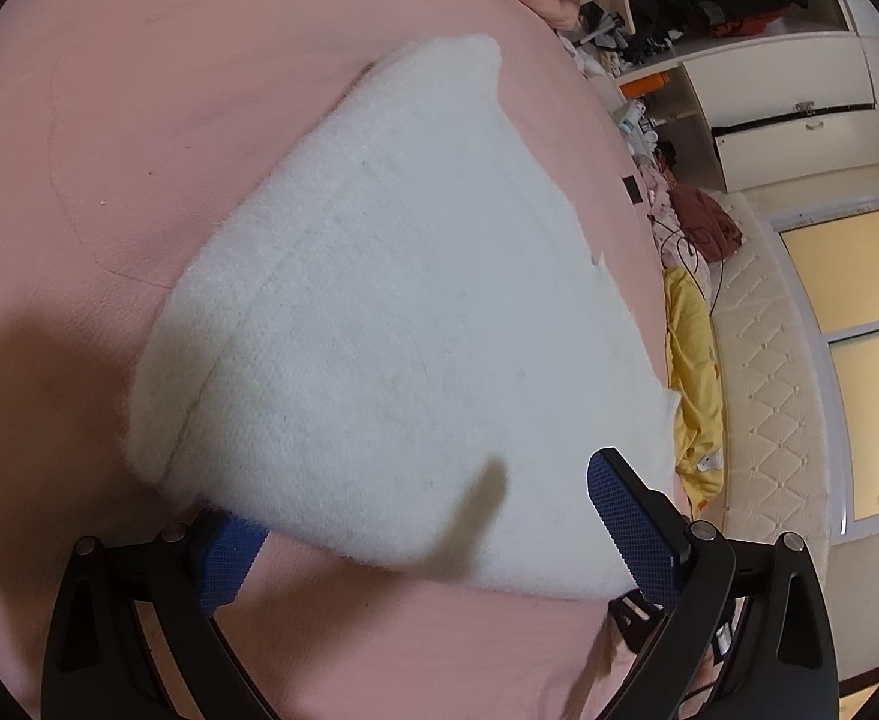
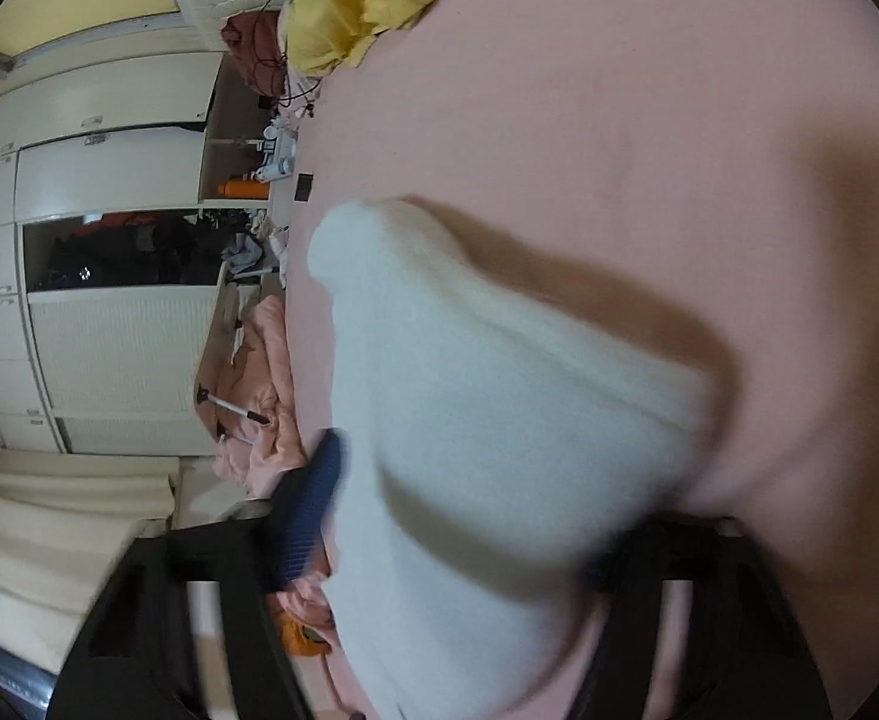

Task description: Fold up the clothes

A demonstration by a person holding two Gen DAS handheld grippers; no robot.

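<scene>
Blue pads of the left tool [image 1: 439, 516] gape around the white fluffy garment [image 1: 379, 300] on the pink bed [image 1: 79, 120] – right tool's [image 2: 457, 516] half-closed, grip unclear – so the fold could slip loose.

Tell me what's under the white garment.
The white garment lies on the pink sheet, which shows all around it. One left-gripper finger reaches under its near edge. Anything else beneath is covered.

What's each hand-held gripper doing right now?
Left hand-held gripper: open, white sweater lying between its fingers.
Right hand-held gripper: blurred around the sweater; grip cannot be told.
</scene>
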